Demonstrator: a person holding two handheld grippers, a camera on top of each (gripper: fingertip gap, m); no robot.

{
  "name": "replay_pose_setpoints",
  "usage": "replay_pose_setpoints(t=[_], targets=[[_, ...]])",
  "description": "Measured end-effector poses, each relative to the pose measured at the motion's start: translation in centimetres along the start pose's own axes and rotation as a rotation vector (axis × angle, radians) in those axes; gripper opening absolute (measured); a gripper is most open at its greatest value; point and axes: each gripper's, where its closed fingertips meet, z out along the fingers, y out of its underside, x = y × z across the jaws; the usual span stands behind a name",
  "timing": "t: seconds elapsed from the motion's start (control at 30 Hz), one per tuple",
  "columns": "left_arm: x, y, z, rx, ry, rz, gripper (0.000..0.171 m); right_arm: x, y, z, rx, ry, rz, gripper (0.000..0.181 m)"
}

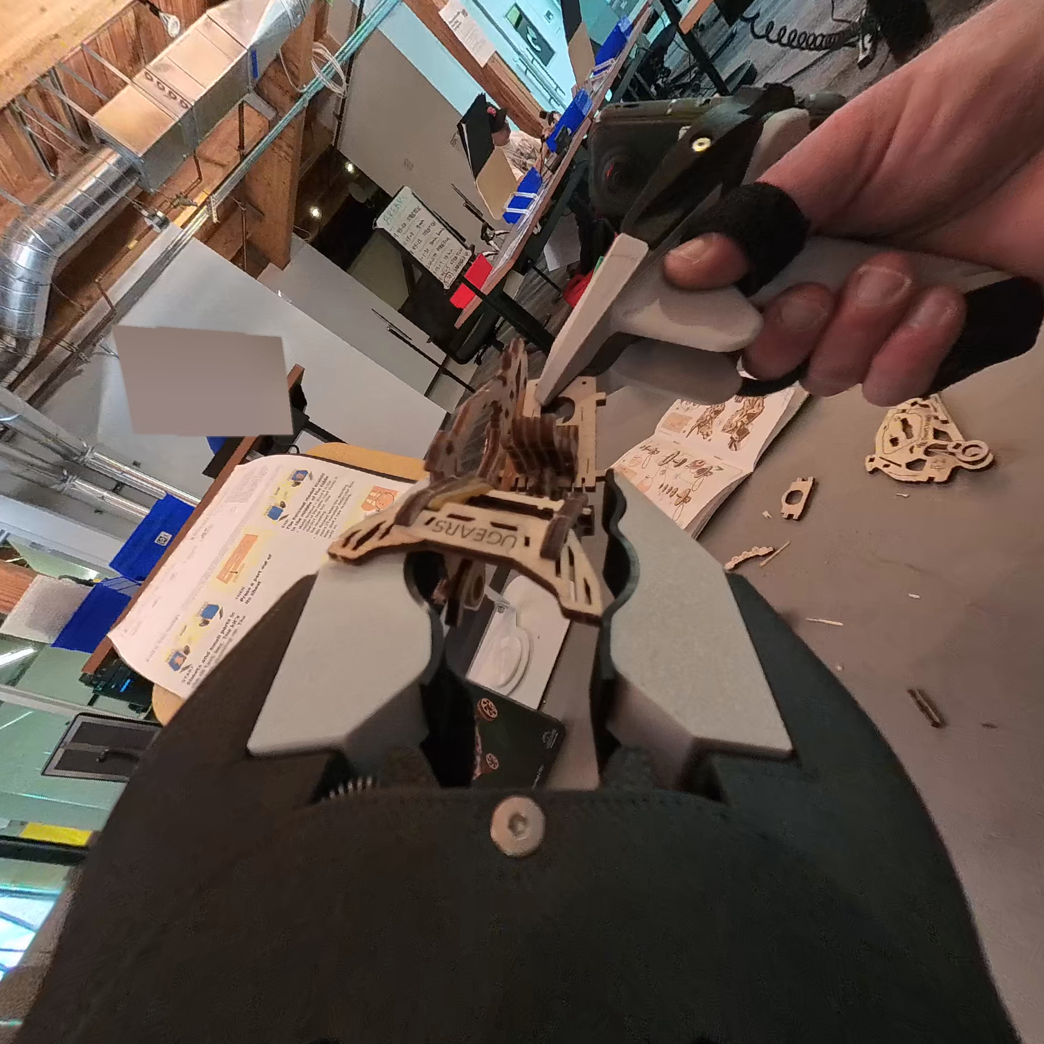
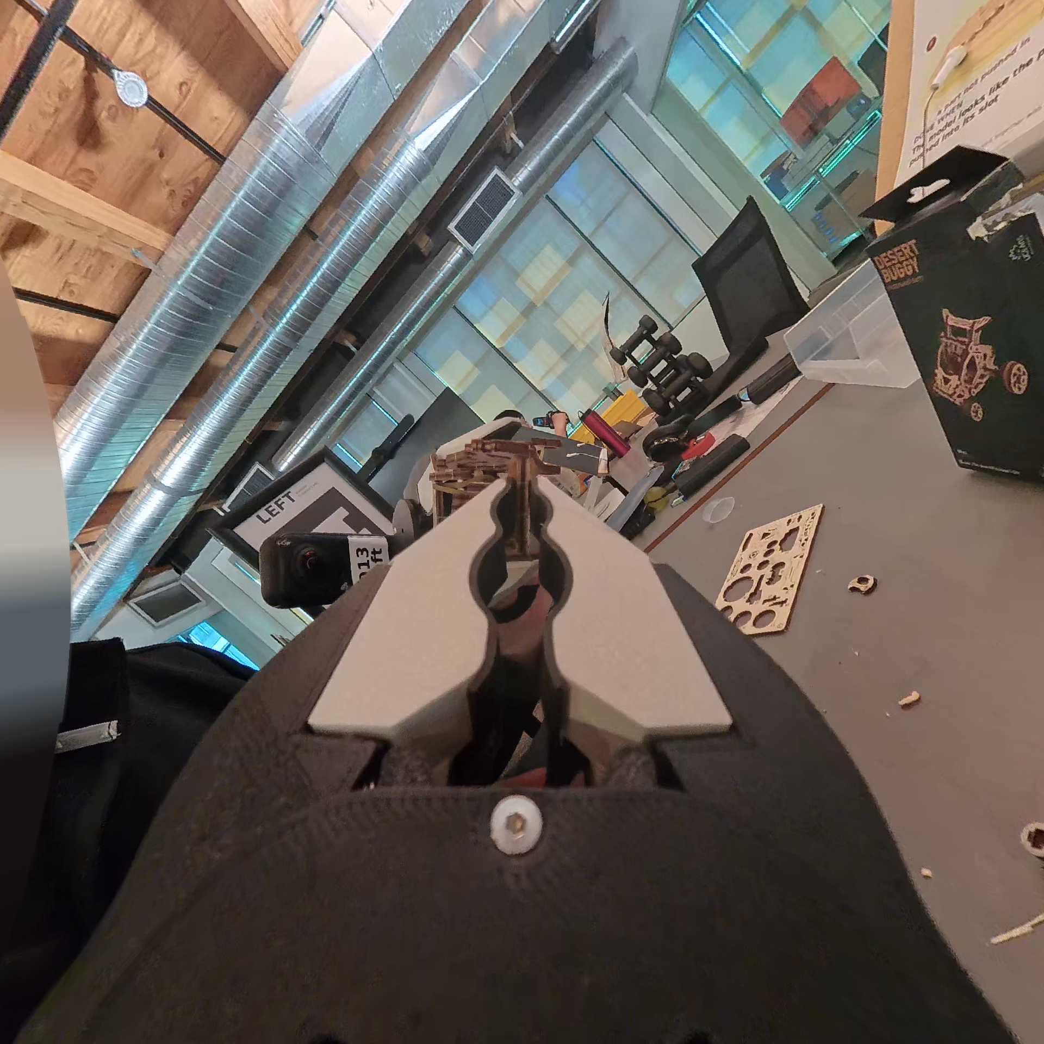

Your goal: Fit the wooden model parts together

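Note:
In the left wrist view my left gripper (image 1: 469, 542) is shut on a partly built wooden model (image 1: 486, 508), with its flat base plate clamped between the two grey fingers. Ribbed dark-edged pieces stand up from the base. My right gripper (image 1: 545, 398), held by a hand, comes in from the upper right and pinches a flat panel (image 1: 582, 421) at the model's far side. In the right wrist view the right gripper (image 2: 520, 486) is shut on that thin wooden panel (image 2: 520, 520), edge-on between the fingertips. The model (image 2: 480, 457) sits just beyond them.
On the grey table (image 1: 875, 593) lie an open instruction booklet (image 1: 695, 452), a cut wooden part (image 1: 926, 446), a small piece (image 1: 796, 497) and splinters. A printed sheet (image 1: 237, 565) lies to the left. The right wrist view shows a black box (image 2: 983, 350), a punched-out wooden sheet (image 2: 768, 570) and a clear bin (image 2: 847, 339). Only a small space, under 4 cm, lies between the two pairs of fingers.

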Motion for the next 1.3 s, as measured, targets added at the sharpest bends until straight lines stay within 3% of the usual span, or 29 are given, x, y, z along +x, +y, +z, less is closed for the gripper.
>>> replay_pose_setpoints(t=[0.3,0.43,0.73,1.0,1.3], targets=[[-0.5,-0.5,0.0,0.009,-0.009,-0.021,0.053,-0.5,-0.2,0.2,-0.019,-0.011,-0.044,0.002],[-0.7,-0.5,0.0,0.012,-0.013,-0.025,0.053,-0.5,0.1,0.3,-0.037,-0.025,-0.041,0.019],[-0.4,-1.3,0.2,0.048,-0.003,-0.047,0.055,-0.6,0.8,0.5,-0.085,-0.031,-0.108,0.000],[-0.2,-0.6,0.6,0.021,0.060,-0.091,0.055,-0.3,0.5,0.3,-0.070,0.018,-0.145,0.000],[-0.6,-0.4,0.9,-0.027,-0.004,-0.051,0.049,-0.1,-0.2,0.3,-0.013,0.075,-0.161,0.000]])
